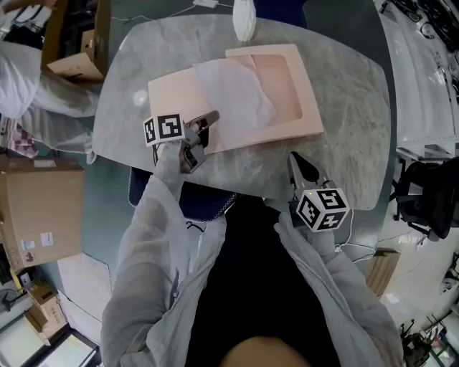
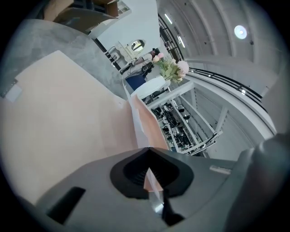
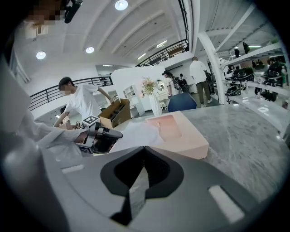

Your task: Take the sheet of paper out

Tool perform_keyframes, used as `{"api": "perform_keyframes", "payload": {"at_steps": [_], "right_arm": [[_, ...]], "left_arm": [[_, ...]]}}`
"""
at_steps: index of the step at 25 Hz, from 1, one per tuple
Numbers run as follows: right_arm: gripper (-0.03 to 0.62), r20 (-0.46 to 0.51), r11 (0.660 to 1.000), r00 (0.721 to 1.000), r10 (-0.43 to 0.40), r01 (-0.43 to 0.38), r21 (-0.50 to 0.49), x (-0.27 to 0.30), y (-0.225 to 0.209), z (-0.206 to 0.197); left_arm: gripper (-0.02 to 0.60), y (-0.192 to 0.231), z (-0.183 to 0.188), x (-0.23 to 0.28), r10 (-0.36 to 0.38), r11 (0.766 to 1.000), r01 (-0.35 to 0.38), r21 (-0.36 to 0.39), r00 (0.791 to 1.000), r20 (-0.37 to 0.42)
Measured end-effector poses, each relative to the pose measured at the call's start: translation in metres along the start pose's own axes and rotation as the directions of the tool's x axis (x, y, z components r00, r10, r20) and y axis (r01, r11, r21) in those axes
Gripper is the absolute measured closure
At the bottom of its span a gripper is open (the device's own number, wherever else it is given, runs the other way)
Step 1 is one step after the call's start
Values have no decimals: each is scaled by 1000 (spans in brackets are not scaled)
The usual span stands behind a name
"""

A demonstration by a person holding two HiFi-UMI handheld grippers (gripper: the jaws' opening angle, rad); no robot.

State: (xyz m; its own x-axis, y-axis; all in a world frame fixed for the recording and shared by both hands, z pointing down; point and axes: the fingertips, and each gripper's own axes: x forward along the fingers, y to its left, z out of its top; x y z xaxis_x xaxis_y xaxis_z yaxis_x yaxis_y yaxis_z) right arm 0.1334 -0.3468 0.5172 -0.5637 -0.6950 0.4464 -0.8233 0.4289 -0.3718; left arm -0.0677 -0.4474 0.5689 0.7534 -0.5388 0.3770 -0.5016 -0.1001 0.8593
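Observation:
A pink box (image 1: pixel 305 107) lies open on the marble table (image 1: pixel 351 93), its flat lid (image 1: pixel 171 93) folded out to the left. A thin white sheet of paper (image 1: pixel 233 89) drapes over the lid and the box's hollow. My left gripper (image 1: pixel 210 118) is at the lid's near edge, shut on the sheet's near edge. In the left gripper view the paper (image 2: pixel 136 118) runs edge-on into the closed jaws above the lid (image 2: pixel 59 118). My right gripper (image 1: pixel 297 161) hovers shut and empty over the table's near edge, right of the box (image 3: pixel 181 136).
Cardboard boxes stand left of the table (image 1: pixel 79 43) and on the floor (image 1: pixel 39 208). A white object (image 1: pixel 244 21) sits at the table's far edge. A black chair (image 1: pixel 423 193) is at the right. A person in white (image 3: pixel 84 102) bends over a box.

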Motion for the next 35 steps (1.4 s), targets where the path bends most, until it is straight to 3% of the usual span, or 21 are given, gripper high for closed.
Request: {"api": "perform_keyframes", "payload": {"at_steps": [13,35], "right_arm": [[583,24,1000,999,-29,28,4,-25,34,2],[583,52,1000,999,-9,9,-8,-52,75,-12]], "left_arm": [[581,-17,1,-40,-7,999,6,39,1000,20],[581,-42,-23,-108,-17,994,5,109,995,102]]}}
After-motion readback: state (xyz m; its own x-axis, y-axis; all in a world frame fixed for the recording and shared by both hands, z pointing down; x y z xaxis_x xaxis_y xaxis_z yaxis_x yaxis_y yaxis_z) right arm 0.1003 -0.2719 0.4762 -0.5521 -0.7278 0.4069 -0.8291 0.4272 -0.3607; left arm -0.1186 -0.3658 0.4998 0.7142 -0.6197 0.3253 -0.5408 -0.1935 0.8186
